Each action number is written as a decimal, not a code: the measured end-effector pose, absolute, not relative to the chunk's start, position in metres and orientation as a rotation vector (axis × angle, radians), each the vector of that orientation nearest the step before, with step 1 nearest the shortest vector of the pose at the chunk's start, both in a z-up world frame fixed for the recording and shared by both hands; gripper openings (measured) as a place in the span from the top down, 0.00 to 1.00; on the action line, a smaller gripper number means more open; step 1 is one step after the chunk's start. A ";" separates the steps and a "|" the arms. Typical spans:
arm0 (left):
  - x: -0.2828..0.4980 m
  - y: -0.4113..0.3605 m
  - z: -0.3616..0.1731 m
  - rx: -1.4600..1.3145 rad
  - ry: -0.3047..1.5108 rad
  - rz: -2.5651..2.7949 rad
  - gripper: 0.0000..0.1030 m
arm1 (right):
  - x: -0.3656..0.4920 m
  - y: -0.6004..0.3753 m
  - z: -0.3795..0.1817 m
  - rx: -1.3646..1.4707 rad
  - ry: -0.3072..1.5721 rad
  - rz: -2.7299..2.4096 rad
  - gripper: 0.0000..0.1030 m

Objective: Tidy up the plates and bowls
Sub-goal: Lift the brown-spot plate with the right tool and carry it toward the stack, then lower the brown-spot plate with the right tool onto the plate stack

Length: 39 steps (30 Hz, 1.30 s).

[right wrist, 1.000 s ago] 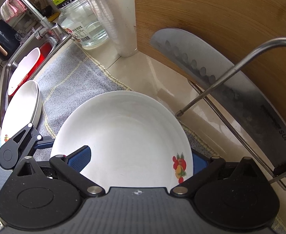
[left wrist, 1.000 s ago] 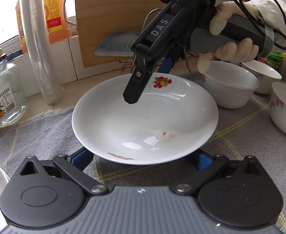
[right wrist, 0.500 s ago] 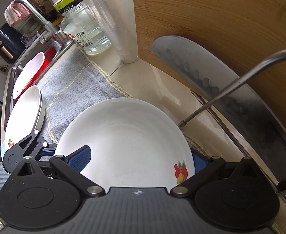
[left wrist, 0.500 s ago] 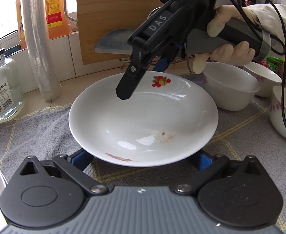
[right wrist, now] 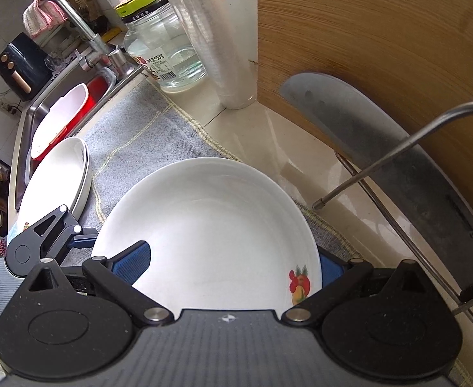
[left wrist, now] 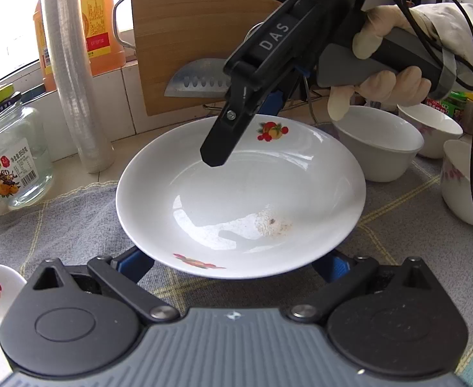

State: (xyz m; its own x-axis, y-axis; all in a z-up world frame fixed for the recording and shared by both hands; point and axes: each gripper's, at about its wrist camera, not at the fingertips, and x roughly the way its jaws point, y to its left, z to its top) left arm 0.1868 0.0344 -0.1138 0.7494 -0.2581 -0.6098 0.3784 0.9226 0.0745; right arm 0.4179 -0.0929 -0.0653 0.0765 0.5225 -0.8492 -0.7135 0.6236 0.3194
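Observation:
A white plate [left wrist: 236, 200] with fruit decals and some food residue sits low over the grey cloth [left wrist: 59, 219]. My left gripper [left wrist: 236, 258] is open, and the plate's near rim lies over its blue fingers [left wrist: 136, 261]. My right gripper [left wrist: 246, 129], held by a gloved hand, is open and straddles the far rim, one finger over the plate's inside and its blue pad behind the rim. In the right wrist view the plate [right wrist: 210, 225] fills the space between the right gripper's [right wrist: 230, 264] fingers. The left gripper [right wrist: 81, 242] reaches under the plate's left edge.
Three white bowls [left wrist: 378, 142] [left wrist: 429, 129] [left wrist: 465, 180] stand to the right. Another white plate [right wrist: 55, 174] lies on the cloth near the sink [right wrist: 23, 135]. A glass jar [left wrist: 14, 161], a plastic roll [left wrist: 72, 80], a wooden cutting board [left wrist: 188, 32] and a cleaver [right wrist: 381, 148] on a wire rack line the back.
The plate keeps its place between both grippers. The right wrist view has drawn back slightly, so more of the sink, jar and cloth shows. Neither gripper has changed its opening.

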 end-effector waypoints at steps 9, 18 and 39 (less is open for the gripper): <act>0.164 0.045 -0.100 0.183 0.646 -0.345 0.01 | 0.394 -0.088 -0.043 -0.204 1.142 0.954 0.00; 0.136 0.062 -0.090 0.166 0.656 -0.332 0.01 | 0.359 -0.073 -0.031 -0.215 1.135 0.983 0.00; 0.080 0.126 -0.075 0.144 0.662 -0.243 0.01 | 0.305 -0.001 -0.017 -0.252 1.114 1.066 0.00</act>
